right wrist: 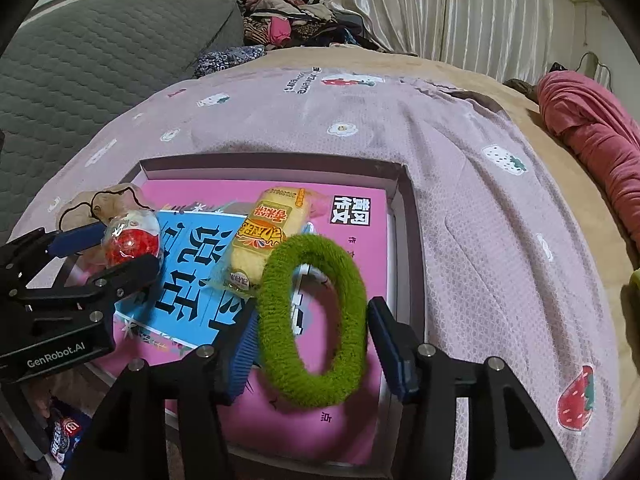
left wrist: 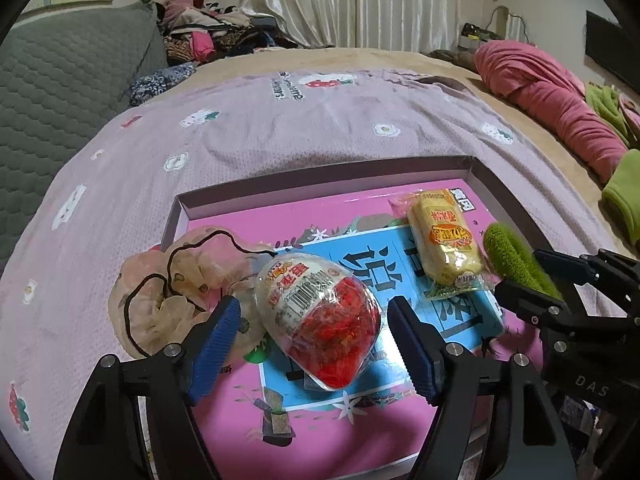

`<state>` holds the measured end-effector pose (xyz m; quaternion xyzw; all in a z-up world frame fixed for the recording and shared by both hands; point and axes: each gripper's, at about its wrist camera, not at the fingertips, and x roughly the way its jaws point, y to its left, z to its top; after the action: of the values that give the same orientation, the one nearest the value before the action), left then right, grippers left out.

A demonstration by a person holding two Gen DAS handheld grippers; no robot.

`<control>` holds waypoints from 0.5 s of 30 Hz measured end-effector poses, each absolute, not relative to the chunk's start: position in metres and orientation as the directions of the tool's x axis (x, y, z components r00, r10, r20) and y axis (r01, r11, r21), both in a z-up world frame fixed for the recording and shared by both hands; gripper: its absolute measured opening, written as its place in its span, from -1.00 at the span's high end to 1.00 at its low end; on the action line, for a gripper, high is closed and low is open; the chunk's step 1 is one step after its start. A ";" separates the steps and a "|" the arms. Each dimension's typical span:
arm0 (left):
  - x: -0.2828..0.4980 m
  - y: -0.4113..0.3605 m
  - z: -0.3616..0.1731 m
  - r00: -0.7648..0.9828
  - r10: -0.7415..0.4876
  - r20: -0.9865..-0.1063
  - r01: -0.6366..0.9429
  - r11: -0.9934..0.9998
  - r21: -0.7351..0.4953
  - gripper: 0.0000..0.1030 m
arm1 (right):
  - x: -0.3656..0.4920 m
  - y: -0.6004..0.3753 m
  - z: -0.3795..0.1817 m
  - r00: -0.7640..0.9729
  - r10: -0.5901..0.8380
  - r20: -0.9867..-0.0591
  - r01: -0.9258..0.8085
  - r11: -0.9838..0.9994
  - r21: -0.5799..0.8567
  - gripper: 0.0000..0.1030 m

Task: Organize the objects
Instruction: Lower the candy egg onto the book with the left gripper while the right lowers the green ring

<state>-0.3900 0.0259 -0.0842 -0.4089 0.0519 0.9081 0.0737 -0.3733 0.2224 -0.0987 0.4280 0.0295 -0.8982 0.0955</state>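
Two claws over one flat box (left wrist: 320,176) on a purple blanket (left wrist: 280,128).

Inside the box, a pink book (left wrist: 360,440) with a blue panel. On the book, near the middle of the box, a red and white snack pack (left wrist: 320,316). Lying between the blue pads of the left claw (left wrist: 316,320), with a small gap on each side. Left claw wide, gripping nothing. Toward the far right corner of the box, a yellow snack pack (left wrist: 444,240). Over the left rim of the box, a peach scrunchie (left wrist: 172,280) with a black cord.

In the left view, only a bit of the fuzzy green ring (left wrist: 512,256), at the tip of the right claw (left wrist: 560,292).

In the right view, the whole green ring (right wrist: 312,328) with its hole, tilted up over the right side of the box, a little blurred. Sitting between the pads of the right claw, partly wide. Gap at the right pad; at the left pad, cannot tell. Also only here: a blue packet (right wrist: 64,436) below the near left corner of the box.
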 end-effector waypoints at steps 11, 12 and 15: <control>-0.384 0.016 -0.071 -0.679 0.098 -0.728 -0.158 -0.987 0.015 -0.59 | -0.367 0.224 -0.087 -0.635 -0.178 -0.752 0.199 -0.978 0.064 -0.20; -0.383 0.015 -0.069 -0.680 0.107 -0.726 -0.161 -0.987 0.005 -0.59 | -0.366 0.225 -0.086 -0.635 -0.185 -0.750 0.198 -0.977 0.073 -0.20; -0.381 0.010 -0.064 -0.683 0.127 -0.719 -0.157 -0.987 -0.025 -0.61 | -0.364 0.227 -0.079 -0.645 -0.194 -0.739 0.197 -0.977 0.084 -0.24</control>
<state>-0.3809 0.0101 -0.0641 -0.3903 0.0193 0.9172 0.0773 -0.3638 0.2273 -0.0789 0.4074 0.0022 -0.9069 0.1078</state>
